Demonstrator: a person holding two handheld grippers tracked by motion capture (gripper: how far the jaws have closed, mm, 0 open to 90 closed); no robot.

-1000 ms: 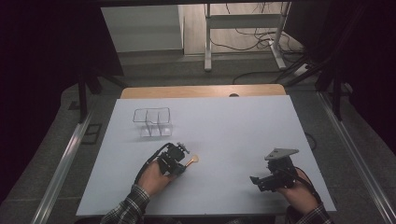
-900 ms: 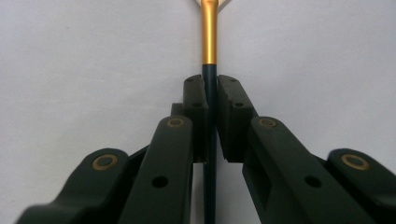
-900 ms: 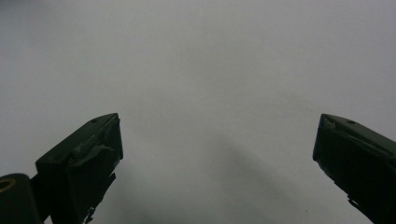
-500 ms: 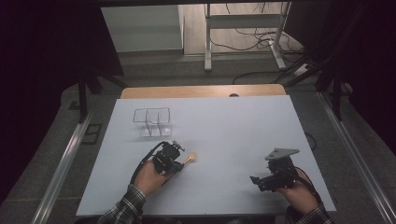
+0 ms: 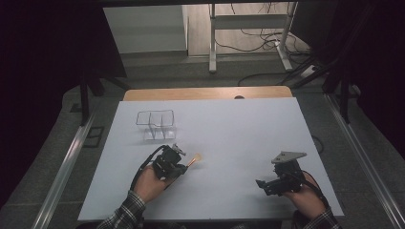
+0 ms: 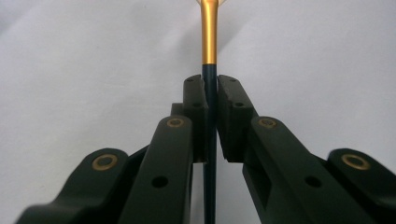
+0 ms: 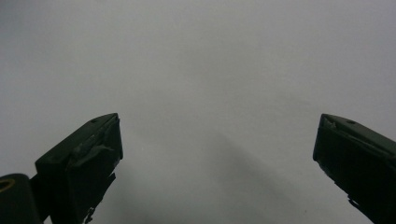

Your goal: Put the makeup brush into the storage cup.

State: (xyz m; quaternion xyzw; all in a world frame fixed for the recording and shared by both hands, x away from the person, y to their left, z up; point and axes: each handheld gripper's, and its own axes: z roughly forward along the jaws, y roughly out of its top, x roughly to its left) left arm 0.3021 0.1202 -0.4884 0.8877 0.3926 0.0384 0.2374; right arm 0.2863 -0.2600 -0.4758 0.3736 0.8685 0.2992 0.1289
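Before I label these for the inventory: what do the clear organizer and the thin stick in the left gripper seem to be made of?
The organizer looks like clear hard plastic, perhaps acrylic: the white table shows through its walls and dividers. The stick looks like metal or lacquered material: a smooth, satin gold section above a dark section clamped in the left gripper. The look alone can't settle which.

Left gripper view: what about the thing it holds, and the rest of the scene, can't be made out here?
- Orange-and-dark stick in the left gripper: its far end is cut by the top edge; in the high view it is too small to identify.
- Clear divided container: contents too small to tell, high view.
- Right gripper: jaws wide apart over bare table.
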